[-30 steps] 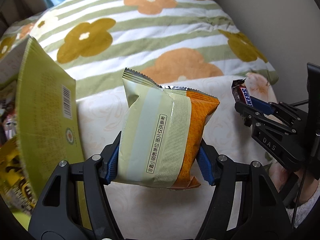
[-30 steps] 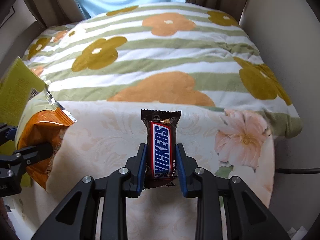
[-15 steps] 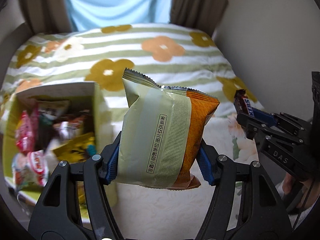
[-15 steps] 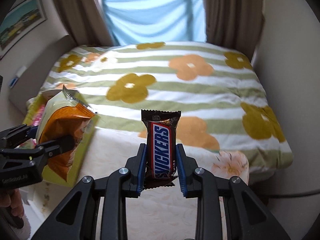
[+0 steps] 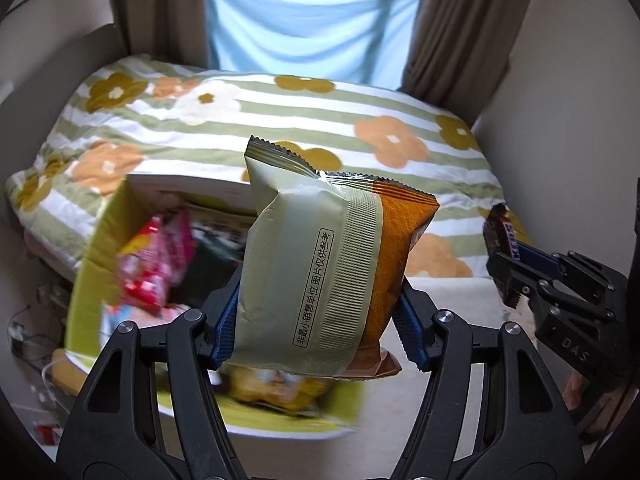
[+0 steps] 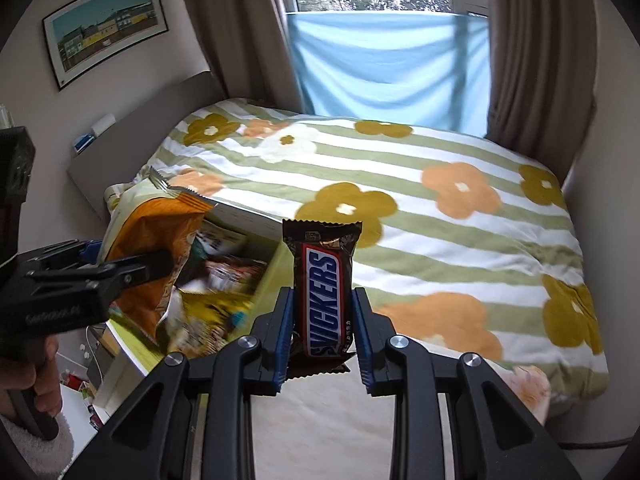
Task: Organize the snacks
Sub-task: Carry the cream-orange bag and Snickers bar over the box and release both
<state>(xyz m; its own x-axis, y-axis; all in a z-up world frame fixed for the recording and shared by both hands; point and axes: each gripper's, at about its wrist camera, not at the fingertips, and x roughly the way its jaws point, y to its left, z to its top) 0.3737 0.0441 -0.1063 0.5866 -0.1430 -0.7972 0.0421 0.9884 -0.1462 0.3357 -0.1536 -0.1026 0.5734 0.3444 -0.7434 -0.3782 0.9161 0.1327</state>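
Observation:
My left gripper (image 5: 316,332) is shut on a pale green and orange snack bag (image 5: 320,264), held upright in the air above a yellow-green box (image 5: 92,256) of several snacks. The bag also shows in the right wrist view (image 6: 152,240), and so does the box (image 6: 268,280). My right gripper (image 6: 322,340) is shut on a Snickers bar (image 6: 324,296), upright, to the right of the box. The bar also shows at the right of the left wrist view (image 5: 500,236).
The box sits at the edge of a cream-covered surface (image 6: 332,432) beside a bed with a striped floral duvet (image 6: 400,184). Curtains (image 6: 536,48) and a window with blue cloth (image 6: 384,64) are behind. A framed picture (image 6: 104,28) hangs on the left wall.
Both grippers have risen and tilted up with their snacks. The box has come into view below the left gripper, with its inside now visible. The window and curtains now show.

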